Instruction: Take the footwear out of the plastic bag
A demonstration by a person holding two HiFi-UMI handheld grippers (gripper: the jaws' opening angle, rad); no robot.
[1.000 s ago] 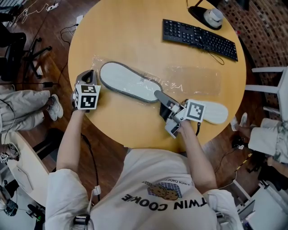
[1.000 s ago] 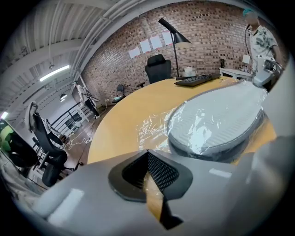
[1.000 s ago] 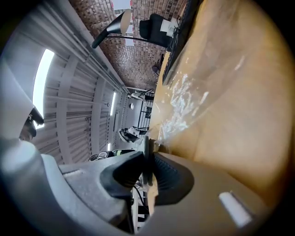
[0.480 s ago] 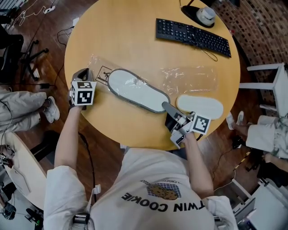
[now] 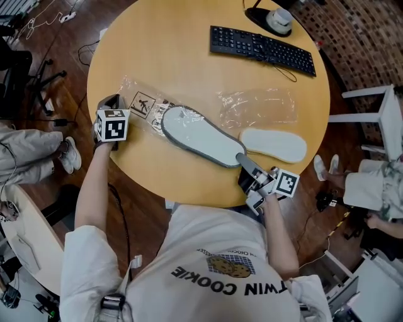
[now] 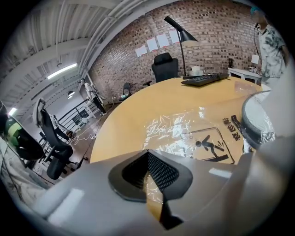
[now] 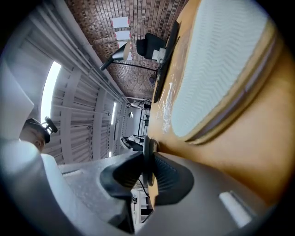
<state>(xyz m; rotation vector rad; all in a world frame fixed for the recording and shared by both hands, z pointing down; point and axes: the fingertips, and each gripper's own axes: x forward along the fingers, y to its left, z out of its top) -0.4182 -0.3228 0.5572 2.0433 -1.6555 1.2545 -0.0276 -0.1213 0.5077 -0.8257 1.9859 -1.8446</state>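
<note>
A grey-rimmed slipper (image 5: 201, 138) lies slantwise on the round table, its toe end still over the mouth of a clear plastic bag (image 5: 143, 105) printed with a warning figure. My right gripper (image 5: 247, 167) is shut on the slipper's heel rim, which shows as a thin dark edge between the pads (image 7: 148, 159). At the table's left edge my left gripper (image 5: 112, 122) is shut on the bag's film (image 6: 193, 136). A second, all-white slipper (image 5: 272, 144) lies bare on the table to the right. A pale chevron-patterned sole (image 7: 216, 69) rises beside the right jaws.
A second clear bag (image 5: 258, 105) lies flat behind the white slipper. A black keyboard (image 5: 261, 50) and a lamp base (image 5: 271, 19) stand at the far side. People's legs and chairs surround the table (image 5: 170, 38).
The right gripper has drawn the grey-rimmed slipper to the right and toward me, out of the bag. The bag's printed end now lies uncovered. The left gripper has kept its hold.
</note>
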